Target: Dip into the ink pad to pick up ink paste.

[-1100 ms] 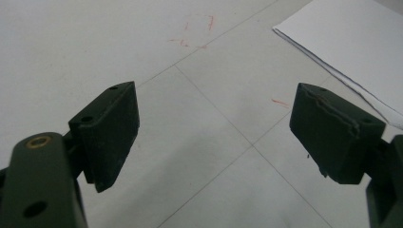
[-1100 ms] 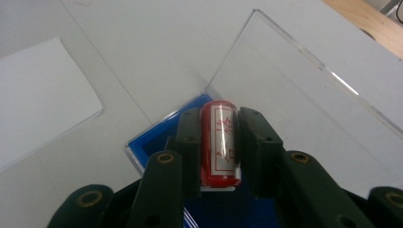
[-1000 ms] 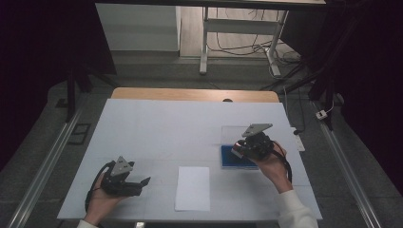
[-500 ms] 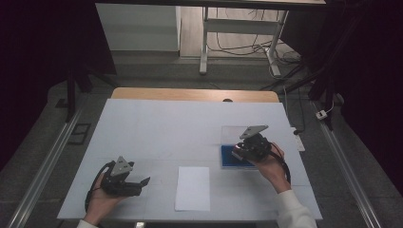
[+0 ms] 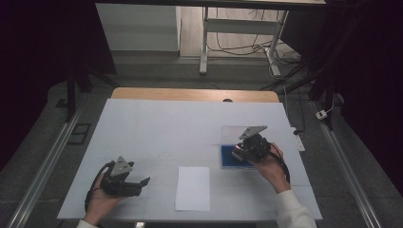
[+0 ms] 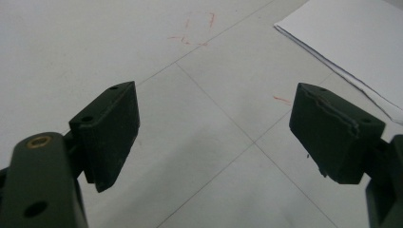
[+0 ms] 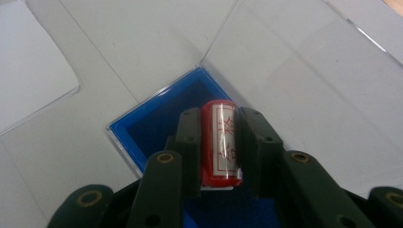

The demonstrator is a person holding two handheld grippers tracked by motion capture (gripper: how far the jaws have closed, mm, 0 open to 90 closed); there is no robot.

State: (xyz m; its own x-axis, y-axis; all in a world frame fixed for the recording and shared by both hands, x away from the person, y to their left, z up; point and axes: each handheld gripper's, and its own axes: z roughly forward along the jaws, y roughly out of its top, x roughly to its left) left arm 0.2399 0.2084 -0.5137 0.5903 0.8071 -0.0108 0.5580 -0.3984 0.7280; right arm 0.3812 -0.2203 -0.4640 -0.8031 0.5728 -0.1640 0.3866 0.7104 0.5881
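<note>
Red cylinder (image 7: 219,142) with a white printed label is clamped between the jaws of the right hand-held gripper (image 7: 218,147), right over the blue tray (image 7: 157,118). High view: right hand-held gripper (image 5: 248,151) sits at about 4 o'clock on the table (image 5: 190,128), right hand (image 5: 268,166) coming in from 5 o'clock, forearm in a white sleeve (image 5: 293,213), grey plate tilted up on top. Jaws point toward the table's far edge and down into the blue tray (image 5: 228,160).

Tray is a shallow blue box with its clear lid (image 7: 304,80) swung open, lying flat at 1 o'clock of it in the right gripper view. Can't tell whether the cylinder touches the tray floor.

Left hand-held gripper (image 5: 135,183) at 7 o'clock on the table, left hand (image 5: 102,199) low on the surface, jaws aimed to 3 o'clock toward the white paper sheet (image 5: 192,187). Left gripper view: jaws spread wide, nothing between them, bare table with faint red marks (image 6: 197,28) at 12 o'clock, paper corner (image 6: 351,42) at 2 o'clock.

Label print and lid edges are readable in the right gripper view; the high view gives only a dark blob on blue.
</note>
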